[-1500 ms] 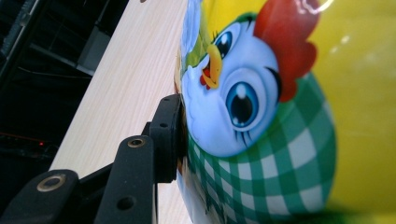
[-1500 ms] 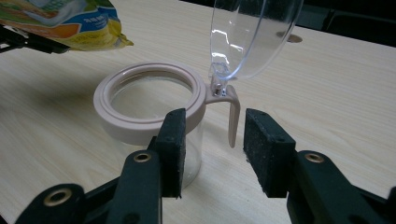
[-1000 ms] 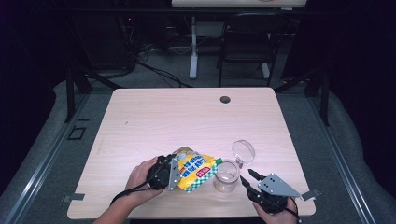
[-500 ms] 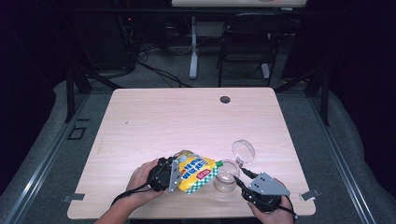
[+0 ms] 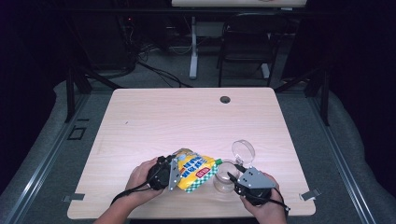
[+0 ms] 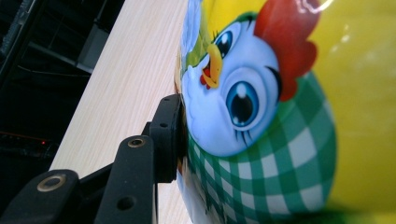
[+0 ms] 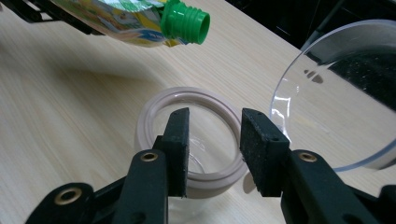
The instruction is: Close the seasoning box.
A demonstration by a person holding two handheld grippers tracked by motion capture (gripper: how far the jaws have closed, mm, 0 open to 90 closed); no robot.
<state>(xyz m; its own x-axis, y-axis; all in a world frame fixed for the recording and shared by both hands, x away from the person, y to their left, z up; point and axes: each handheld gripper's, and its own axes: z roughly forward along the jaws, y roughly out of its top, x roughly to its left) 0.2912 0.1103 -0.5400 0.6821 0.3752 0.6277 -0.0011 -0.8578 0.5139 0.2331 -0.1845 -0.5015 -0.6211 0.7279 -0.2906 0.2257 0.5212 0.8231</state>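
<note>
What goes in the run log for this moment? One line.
left gripper: holds pouch | green spout: above open jar | right gripper: astride jar rim, open

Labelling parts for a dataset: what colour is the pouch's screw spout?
Green; the spout shows best in the right gripper view, above the jar.

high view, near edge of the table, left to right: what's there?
left gripper → yellow pouch → clear jar → right gripper, jar's open lid just behind.
</note>
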